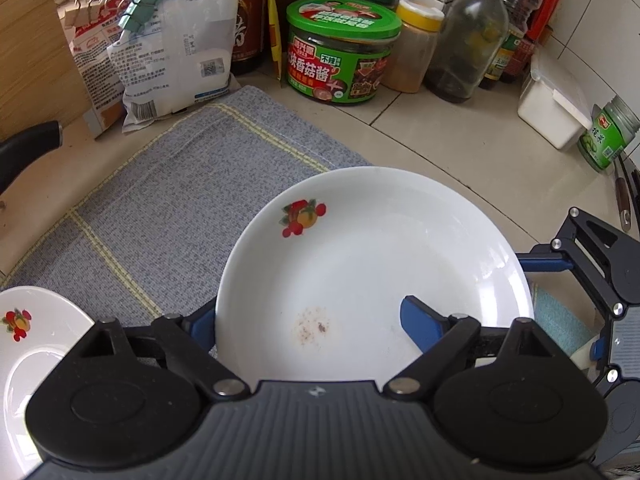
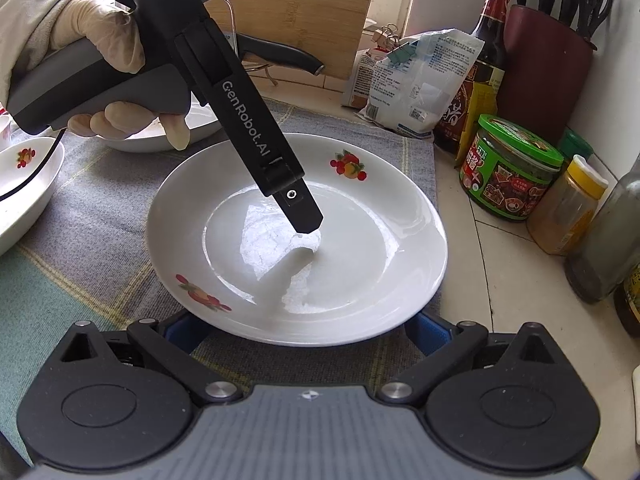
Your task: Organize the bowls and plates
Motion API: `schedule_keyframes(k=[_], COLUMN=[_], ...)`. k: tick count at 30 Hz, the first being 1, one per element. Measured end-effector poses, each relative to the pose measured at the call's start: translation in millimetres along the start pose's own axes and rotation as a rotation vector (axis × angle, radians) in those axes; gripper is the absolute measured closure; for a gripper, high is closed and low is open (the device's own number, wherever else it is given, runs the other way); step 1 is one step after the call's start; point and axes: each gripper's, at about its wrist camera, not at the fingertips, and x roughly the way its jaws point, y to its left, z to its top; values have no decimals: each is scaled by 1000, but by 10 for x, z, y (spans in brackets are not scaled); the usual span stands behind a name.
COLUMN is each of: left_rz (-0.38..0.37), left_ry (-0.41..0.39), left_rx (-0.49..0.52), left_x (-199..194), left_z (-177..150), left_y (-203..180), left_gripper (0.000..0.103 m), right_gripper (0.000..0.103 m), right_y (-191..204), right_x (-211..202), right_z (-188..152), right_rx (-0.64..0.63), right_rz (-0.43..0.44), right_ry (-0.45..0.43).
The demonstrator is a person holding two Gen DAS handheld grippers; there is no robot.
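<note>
Plate (image 2: 360, 216), white, lies on our grey cloth (image 2: 100, 232); left tongs (image 1: 316, 324) straddle its near rim, fingers loose; right tongs (image 2: 308, 332) stand wide beneath its edge.

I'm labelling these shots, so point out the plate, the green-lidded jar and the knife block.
plate (image 2: 360, 216): right wrist view, on its inner slope right of centre.
green-lidded jar (image 1: 344, 20): left wrist view, on the lid's top.
knife block (image 2: 548, 68): right wrist view, on its dark red front.
</note>
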Motion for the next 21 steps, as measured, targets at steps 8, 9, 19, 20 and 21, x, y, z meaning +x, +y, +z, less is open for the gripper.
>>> schedule_keyframes(k=[8,9,19,20,21], left_rz=[66,71,153,158,165], left_ry=[-72,-85,-243,-259,-274], left_rx=[35,42,25,9,-6], left_x=[-275,-331,-1048,-1105,-1168], left_z=[-129,-154,-624,-678,-741], left_y=[-33,-37,-349,-381,-409], left_gripper=[10,10,4,4,4], right_gripper=[0,0,0,0,0], right_y=[15,13,84,108,129], right_x=[-87,-99,-285,-307,-332], right_z=[-20,-28,-160,-170,-179], right_rx=[37,48,149,146,143], right_rz=[-21,-25,-64,-68,-68], right_ry=[6,11,48,49,47])
